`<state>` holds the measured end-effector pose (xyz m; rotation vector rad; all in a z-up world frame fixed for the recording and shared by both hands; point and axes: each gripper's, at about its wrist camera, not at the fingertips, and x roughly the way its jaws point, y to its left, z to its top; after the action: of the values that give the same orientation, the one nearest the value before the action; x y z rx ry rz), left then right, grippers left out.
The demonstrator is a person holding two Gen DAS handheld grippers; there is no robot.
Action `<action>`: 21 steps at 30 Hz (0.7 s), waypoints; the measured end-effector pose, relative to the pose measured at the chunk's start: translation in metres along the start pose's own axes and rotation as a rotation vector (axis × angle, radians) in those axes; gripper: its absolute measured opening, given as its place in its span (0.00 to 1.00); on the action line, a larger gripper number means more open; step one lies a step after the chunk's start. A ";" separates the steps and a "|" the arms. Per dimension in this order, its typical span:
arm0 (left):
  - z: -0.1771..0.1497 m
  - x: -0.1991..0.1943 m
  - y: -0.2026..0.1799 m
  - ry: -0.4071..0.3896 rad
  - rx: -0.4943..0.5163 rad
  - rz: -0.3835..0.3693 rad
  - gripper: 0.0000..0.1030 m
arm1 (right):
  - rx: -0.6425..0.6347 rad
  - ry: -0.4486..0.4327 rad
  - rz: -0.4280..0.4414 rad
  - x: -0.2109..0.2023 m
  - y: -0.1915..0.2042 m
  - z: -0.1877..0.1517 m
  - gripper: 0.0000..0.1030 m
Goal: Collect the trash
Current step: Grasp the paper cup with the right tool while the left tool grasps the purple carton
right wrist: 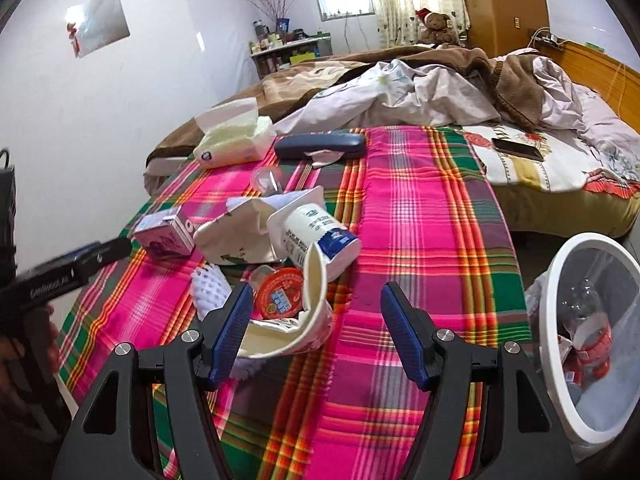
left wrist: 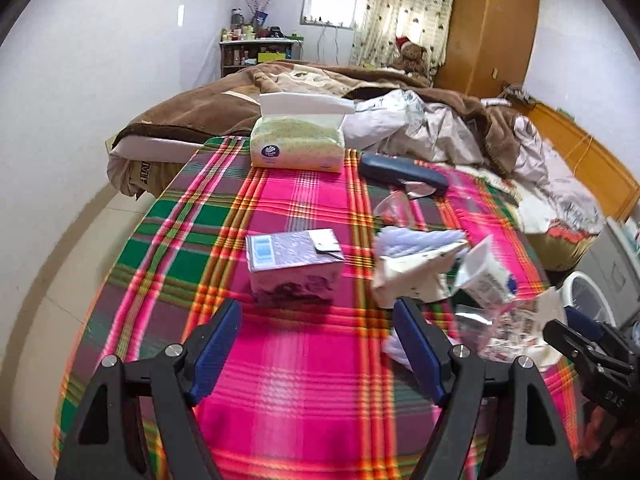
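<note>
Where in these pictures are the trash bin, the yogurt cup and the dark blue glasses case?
trash bin (right wrist: 560, 280): right wrist view, on its white rim.
yogurt cup (right wrist: 316, 230): right wrist view, on its printed side.
dark blue glasses case (left wrist: 400, 168): left wrist view, on the middle of its lid.

A bed (right wrist: 560, 208) carried everything, its near part spread with a pink, green and orange plaid cloth (right wrist: 420, 216). On the cloth lay a tissue pack (left wrist: 298, 146), a dark blue case (left wrist: 404, 172), a small purple carton (left wrist: 294, 268), a clear plastic cup (right wrist: 267, 180), and a heap of crumpled paper containers (right wrist: 280, 240). Farther back lay rumpled bedding (right wrist: 420, 88), and a phone (right wrist: 517, 149) rested on the floral sheet.
</note>
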<state>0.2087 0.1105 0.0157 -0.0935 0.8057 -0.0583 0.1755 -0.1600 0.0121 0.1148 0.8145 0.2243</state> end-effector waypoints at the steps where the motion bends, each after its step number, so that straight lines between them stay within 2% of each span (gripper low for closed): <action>1: 0.003 0.004 0.003 0.001 0.005 0.008 0.77 | -0.001 0.005 -0.003 0.002 0.001 0.000 0.66; 4: 0.011 0.015 0.010 0.010 0.028 0.016 0.78 | -0.004 0.020 -0.014 0.006 0.003 -0.001 0.64; 6: 0.015 0.023 0.014 0.032 0.046 0.014 0.78 | 0.000 0.029 -0.022 0.010 0.004 0.000 0.49; 10: 0.022 0.034 0.015 0.053 0.126 0.029 0.78 | 0.019 0.044 -0.039 0.014 0.002 -0.001 0.34; 11: 0.023 0.037 0.015 0.061 0.145 0.031 0.78 | 0.022 0.046 -0.047 0.015 0.002 -0.001 0.25; 14: 0.027 0.040 0.017 0.054 0.175 0.040 0.78 | 0.028 0.044 -0.059 0.016 0.003 -0.003 0.13; 21: 0.033 0.055 0.016 0.087 0.254 -0.006 0.78 | 0.042 0.050 -0.063 0.017 0.003 -0.004 0.11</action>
<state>0.2712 0.1237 -0.0025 0.1480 0.8788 -0.1707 0.1834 -0.1528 -0.0016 0.1229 0.8713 0.1507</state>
